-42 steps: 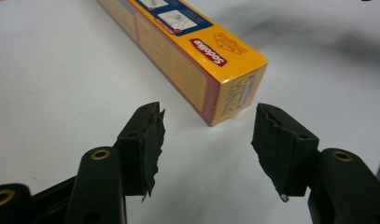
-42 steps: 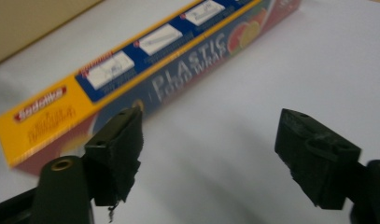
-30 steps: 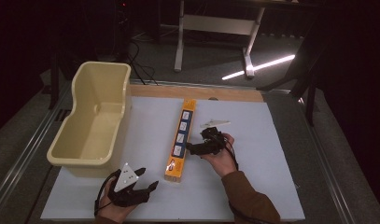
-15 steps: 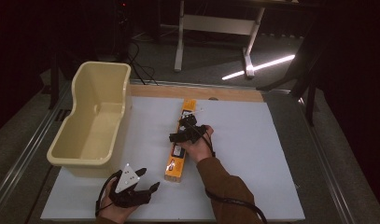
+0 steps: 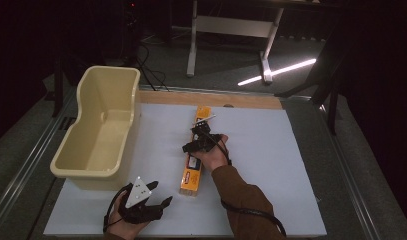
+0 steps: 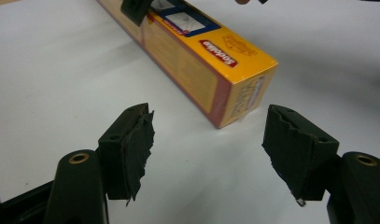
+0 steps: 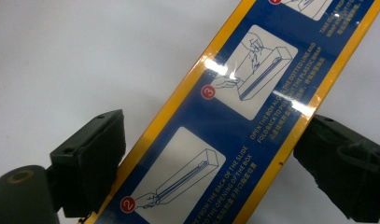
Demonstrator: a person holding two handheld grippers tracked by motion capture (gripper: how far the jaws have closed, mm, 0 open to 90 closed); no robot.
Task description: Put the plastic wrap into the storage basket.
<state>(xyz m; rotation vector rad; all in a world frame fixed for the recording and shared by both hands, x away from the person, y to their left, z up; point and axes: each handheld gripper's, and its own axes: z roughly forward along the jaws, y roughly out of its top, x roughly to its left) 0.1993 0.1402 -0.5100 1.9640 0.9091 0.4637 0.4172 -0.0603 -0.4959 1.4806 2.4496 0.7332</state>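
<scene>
A long orange and blue box (image 5: 191, 175) of plastic wrap lies flat in the middle of the white table top, its length running away from me. My right gripper (image 5: 200, 140) hangs over the box's middle. In the right gripper view the right gripper (image 7: 211, 154) is open, its jaws straddling the printed box (image 7: 253, 93), one pad by each long side. My left gripper (image 5: 161, 195) rests near the front edge, left of the box's near end. The left gripper (image 6: 208, 144) is open and holds nothing; the box end (image 6: 211, 60) lies just ahead.
A deep beige plastic tub (image 5: 73, 167) stands on the table's left side, empty. A wooden strip (image 5: 251, 100) runs along the far edge. Metal table legs (image 5: 193, 45) stand on the dark floor beyond. White table surface (image 5: 286, 165) spreads right of the box.
My right hand has moved left from beside the box to over it, and its jaws now straddle the box. The left gripper has stayed in place.
</scene>
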